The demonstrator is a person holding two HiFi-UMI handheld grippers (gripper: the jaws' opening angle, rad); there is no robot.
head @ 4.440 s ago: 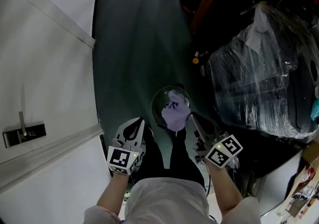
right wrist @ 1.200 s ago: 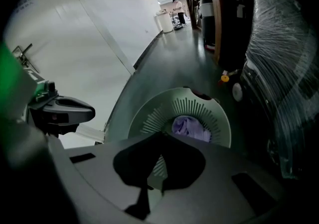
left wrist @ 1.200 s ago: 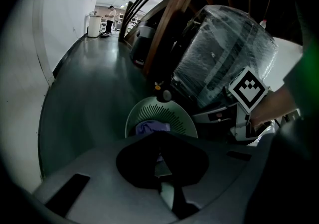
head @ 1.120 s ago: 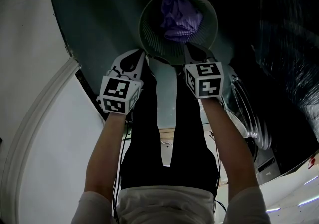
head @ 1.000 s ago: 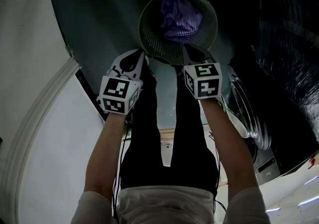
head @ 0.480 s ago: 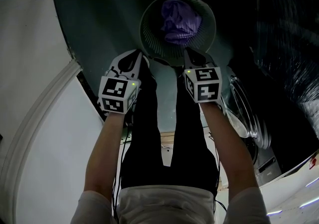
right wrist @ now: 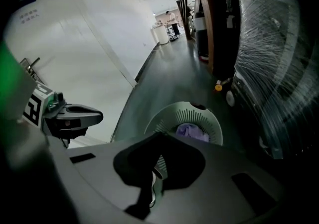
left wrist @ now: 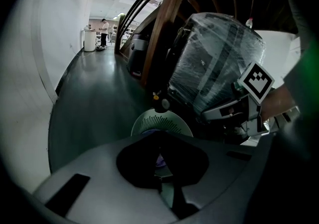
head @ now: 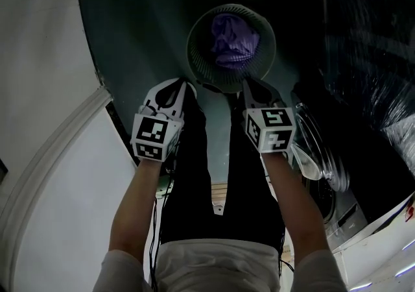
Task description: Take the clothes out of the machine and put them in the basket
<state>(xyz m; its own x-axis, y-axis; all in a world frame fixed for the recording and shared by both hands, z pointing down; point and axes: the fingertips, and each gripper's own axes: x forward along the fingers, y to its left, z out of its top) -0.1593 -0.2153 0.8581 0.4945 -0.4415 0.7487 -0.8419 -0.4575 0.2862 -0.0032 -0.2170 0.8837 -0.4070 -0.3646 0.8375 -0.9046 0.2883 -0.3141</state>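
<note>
Two grippers closed, purple cloth in basket

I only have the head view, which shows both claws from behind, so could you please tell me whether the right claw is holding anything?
Observer: No. The right gripper view shows the right claw shut, with nothing in it.
Operator: Thank you. And the left one?
Observer: The left gripper view shows the left claw shut and empty too.
Operator: Is anyone close by?
Observer: Only one person, standing far off in the background.
</note>
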